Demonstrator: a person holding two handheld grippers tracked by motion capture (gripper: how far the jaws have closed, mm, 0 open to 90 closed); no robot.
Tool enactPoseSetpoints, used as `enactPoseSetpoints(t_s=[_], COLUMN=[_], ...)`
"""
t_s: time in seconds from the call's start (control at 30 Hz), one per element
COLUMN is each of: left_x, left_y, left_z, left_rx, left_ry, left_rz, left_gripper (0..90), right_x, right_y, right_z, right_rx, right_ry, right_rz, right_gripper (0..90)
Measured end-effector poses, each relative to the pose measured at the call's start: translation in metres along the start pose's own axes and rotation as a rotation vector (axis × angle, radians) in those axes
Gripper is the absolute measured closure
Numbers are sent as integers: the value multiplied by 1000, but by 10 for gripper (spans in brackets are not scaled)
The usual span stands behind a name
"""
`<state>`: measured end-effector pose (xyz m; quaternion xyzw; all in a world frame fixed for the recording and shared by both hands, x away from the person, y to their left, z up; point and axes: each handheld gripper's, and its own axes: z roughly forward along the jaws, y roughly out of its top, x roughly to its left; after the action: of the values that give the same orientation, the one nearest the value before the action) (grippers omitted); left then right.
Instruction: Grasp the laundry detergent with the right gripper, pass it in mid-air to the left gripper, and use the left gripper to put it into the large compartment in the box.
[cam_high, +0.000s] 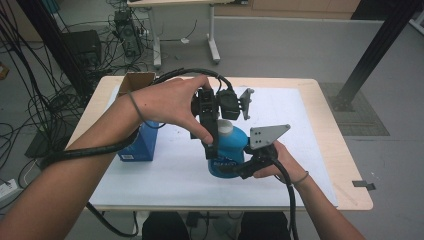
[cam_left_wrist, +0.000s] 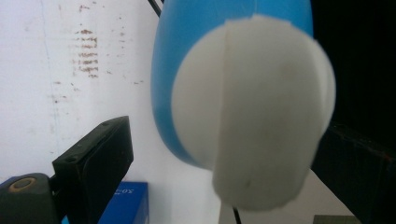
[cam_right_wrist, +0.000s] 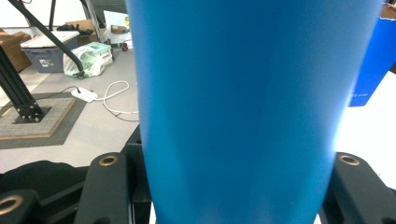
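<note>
Right tongs gripping upright blue bottle at its base; left tongs hovering open, straddling white cap from above.

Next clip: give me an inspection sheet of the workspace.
Surface: white mat on wooden table.
Job's things: blue bottle upright, white cap on.
Clutter: blue box; open carton.
Grippers: right tool shut on bottle body; left tool at the cap, jaws either side, grip cannot be told.
Cables: one trails from each tool; tangle on floor.
Surroundings: second table, black frame post.
</note>
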<state>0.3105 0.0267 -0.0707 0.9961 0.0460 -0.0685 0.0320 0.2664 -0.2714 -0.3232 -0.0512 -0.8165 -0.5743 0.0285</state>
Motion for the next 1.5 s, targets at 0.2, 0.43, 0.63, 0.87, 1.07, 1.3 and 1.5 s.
enactPoseSetpoints(t_s=[0.2, 0.43, 0.63, 0.87, 1.07, 1.3, 1.5], left_x=[-1, -4, -7, -7, -7, -8, -8], left_y=[6, 12, 14, 16, 15, 12, 10], left_z=[0, 2, 3, 6, 6, 4, 3], left_rx=[10, 17, 18, 26, 25, 14, 8], left_ry=[4, 21, 29, 21, 23, 25, 26], left_rz=[10, 18, 27, 34, 32, 28, 25], left_gripper=[84, 79, 72, 67, 73, 76, 76], right_x=[-1, 0, 0, -1, -1, -1, 0], right_y=[1, 4, 6, 8, 8, 8, 8], right_z=[3, 7, 8, 10, 10, 10, 10], right_rx=[5, 11, 16, 16, 16, 13, 18], right_ry=[10, 14, 16, 18, 19, 19, 13], right_rz=[0, -6, -10, -14, -12, -15, -9], right_gripper=[419, 419, 419, 419, 419, 419, 419])
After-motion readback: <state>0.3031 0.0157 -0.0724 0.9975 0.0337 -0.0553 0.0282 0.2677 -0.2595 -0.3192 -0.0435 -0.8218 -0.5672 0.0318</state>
